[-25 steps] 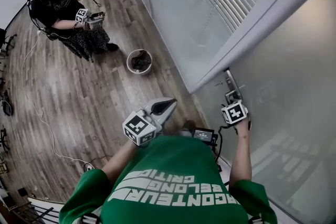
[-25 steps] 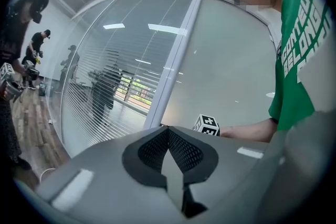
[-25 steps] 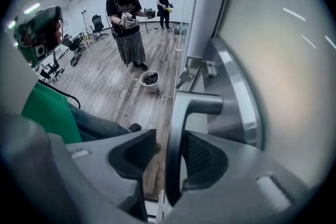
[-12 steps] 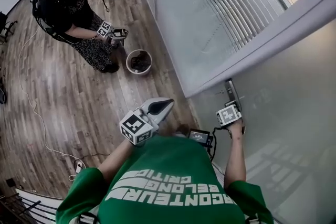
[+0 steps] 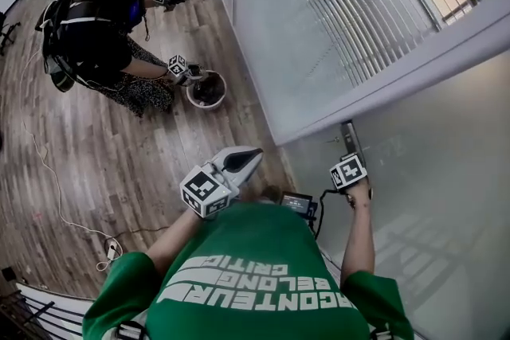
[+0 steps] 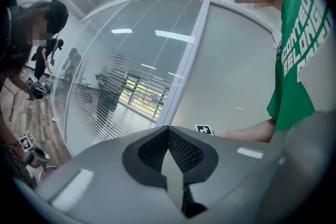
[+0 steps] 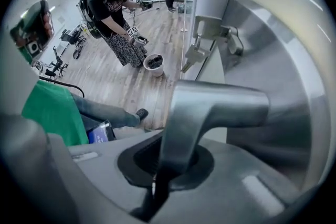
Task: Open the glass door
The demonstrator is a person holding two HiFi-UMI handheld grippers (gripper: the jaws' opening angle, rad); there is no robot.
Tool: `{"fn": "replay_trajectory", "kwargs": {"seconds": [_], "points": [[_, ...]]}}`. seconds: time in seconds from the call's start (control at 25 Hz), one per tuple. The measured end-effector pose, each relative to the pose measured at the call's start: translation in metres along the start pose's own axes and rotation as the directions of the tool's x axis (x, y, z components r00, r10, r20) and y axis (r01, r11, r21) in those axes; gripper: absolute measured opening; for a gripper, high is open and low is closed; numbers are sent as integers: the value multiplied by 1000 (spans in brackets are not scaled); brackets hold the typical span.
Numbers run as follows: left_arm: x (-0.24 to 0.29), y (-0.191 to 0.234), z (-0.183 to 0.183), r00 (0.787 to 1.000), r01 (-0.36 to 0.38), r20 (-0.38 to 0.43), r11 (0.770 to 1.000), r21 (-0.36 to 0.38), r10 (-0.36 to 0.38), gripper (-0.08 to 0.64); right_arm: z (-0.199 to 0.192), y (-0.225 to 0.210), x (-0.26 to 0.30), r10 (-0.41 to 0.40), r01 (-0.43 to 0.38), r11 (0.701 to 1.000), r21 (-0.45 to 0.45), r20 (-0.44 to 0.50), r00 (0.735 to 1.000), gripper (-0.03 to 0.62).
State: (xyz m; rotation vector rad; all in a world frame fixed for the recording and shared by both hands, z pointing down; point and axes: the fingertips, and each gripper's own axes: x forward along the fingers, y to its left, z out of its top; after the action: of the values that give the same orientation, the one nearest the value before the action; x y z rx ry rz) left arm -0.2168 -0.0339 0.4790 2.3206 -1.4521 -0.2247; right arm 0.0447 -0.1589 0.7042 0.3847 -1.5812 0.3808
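Observation:
The frosted glass door (image 5: pixel 434 171) stands at the right, with a metal lever handle (image 5: pixel 351 138) on its edge. My right gripper (image 5: pixel 351 157) points down at that handle and is shut on the handle (image 7: pixel 210 107), whose bar runs down between the jaws. Above it a key (image 7: pixel 191 55) hangs in the lock plate (image 7: pixel 210 26). My left gripper (image 5: pixel 249 156) is held level in the air in front of my chest, away from the door. Its jaws meet at the tips, and the left gripper (image 6: pixel 168 131) is shut on nothing.
A clear glass wall with blinds (image 5: pixel 319 20) adjoins the door. Another person (image 5: pixel 103 28) with two grippers bends over a pot (image 5: pixel 205 89) on the wood floor. A cable (image 5: pixel 72 227) lies at the left and a small device (image 5: pixel 296 205) hangs at my waist.
The other person has moved toward the pot and lowered one gripper to its rim. My right gripper stays at the handle, a little lower. My left gripper has barely moved.

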Motion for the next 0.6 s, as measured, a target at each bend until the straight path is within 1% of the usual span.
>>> {"fn": "replay_trajectory", "kwargs": {"seconds": [0.2,0.4,0.6], "points": [[-9,12,0,1000,-8,2,1000,-17,8,17,4,0,-7,10,-10,1000,-4,5,1000,-6],[-12,20,-10,1000,-6,-14,1000,-16,6,17,0,-3,5,34,-34,999,-4,21,999,-6],[-26,26,1,1000,6,-26,1000,-26,-6,17,4,4,-11,15,-15,1000,-6,21,1000,-6]]}}
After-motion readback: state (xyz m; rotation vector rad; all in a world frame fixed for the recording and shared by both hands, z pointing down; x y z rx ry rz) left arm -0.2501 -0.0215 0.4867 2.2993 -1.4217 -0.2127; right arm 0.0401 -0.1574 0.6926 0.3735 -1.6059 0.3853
